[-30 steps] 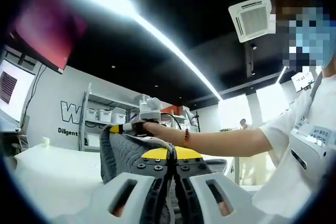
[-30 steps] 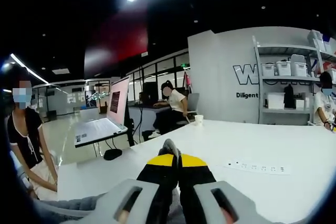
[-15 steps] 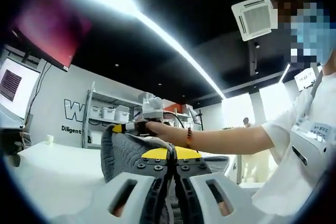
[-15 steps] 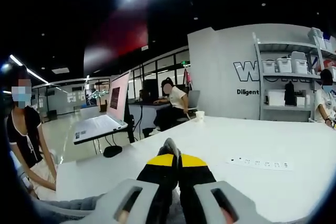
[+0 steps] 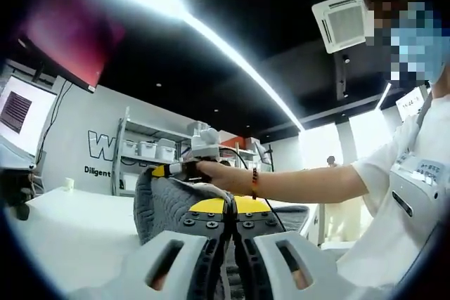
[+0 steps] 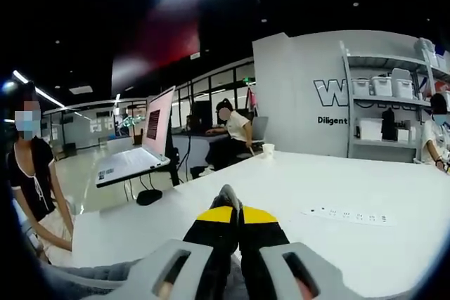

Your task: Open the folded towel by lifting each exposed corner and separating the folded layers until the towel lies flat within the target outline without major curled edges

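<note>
The towel is grey, quilted and thick, held up off the white table between the two grippers. In the left gripper view it rises in a soft arch from the left gripper, whose jaws are pressed together on an edge of it, to the right gripper, which pinches a far corner in the person's hand. In the right gripper view the right gripper has its jaws closed with a nub of grey cloth poking out at the tips, and more towel trails low at the left.

It looks limp and light, sagging under its own weight, so it should drape and fold back easily; the quilting gives some body and a fair grip. Corners and hems seem the best holds, since a pinch in the middle would bunch the layers.

On the table farther off sit a white cup, a power strip and a laptop. Shelves against the wall carry white bins; what they contain cannot be made out
</note>
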Motion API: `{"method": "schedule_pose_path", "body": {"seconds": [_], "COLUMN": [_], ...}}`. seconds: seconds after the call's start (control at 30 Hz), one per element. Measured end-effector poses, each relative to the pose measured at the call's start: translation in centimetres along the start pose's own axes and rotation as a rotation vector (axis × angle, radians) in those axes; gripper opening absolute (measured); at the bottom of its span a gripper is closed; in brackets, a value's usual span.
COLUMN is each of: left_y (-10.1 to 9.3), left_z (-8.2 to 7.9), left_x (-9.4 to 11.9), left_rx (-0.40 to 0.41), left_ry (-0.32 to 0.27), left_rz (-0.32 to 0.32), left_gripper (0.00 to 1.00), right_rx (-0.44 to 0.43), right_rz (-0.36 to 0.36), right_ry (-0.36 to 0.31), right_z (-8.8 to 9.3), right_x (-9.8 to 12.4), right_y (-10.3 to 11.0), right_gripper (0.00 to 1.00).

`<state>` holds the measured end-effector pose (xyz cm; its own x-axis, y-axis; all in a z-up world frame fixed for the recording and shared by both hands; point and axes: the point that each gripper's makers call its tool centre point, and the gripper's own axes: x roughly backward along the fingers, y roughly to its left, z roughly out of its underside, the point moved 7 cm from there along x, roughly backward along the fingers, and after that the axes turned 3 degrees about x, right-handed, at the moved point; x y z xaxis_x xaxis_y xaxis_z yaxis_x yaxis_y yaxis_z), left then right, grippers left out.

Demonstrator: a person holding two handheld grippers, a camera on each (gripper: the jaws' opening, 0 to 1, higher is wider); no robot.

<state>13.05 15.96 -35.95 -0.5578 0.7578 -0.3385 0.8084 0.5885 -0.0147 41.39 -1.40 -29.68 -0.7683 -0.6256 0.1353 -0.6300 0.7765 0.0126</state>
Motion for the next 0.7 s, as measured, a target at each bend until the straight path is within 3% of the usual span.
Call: {"method": "schedule_pose_path", "body": {"seconds": [0.13,0.7], "left_y": [0.2,0.7], "left_z": [0.3,0.8], "left_x": [0.1,0.9], "left_rx": [0.003,0.004], "left_ry": [0.009,0.025], "left_rz": [-0.003,-0.026], "left_gripper": [0.0,0.0], "right_rx": [0.003,-0.01], "right_rz": [0.006,0.009], "right_ry": [0.017,0.038], "right_z": [1.2,2.6], "right_x": [0.5,0.4], "right_y": [0.5,1.6], "right_gripper": [0.0,0.0]}}
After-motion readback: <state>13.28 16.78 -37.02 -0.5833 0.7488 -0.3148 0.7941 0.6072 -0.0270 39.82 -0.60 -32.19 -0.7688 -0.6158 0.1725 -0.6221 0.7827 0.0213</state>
